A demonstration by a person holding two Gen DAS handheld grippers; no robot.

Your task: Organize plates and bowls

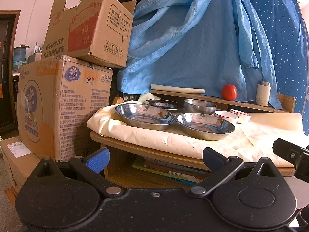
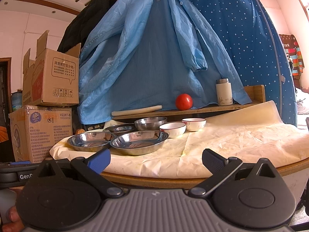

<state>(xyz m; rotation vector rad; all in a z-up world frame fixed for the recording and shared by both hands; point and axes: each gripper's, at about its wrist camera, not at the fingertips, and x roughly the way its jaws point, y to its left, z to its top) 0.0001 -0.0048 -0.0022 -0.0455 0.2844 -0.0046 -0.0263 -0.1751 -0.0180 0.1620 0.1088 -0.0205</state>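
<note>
Nothing sorted yet: steel plates (image 2: 138, 142) and white bowls (image 2: 172, 129) lie spread, unstacked (one steel bowl (image 2: 150, 122) behind). Left gripper (image 1: 155, 157) and right gripper (image 2: 156, 159) both gape, empty.

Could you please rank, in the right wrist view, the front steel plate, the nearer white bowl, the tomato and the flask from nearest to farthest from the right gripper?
1. Front steel plate, nearest, left of centre.
2. Nearer white bowl, mid-table behind it.
3. Tomato and flask, both on the back shelf; too close to call.

3 steel plates (image 2: 138, 142), 1 steel bowl (image 2: 150, 123), 2 white bowls (image 2: 172, 129), 1 tomato (image 2: 183, 101), 1 flask (image 2: 224, 91).
</note>
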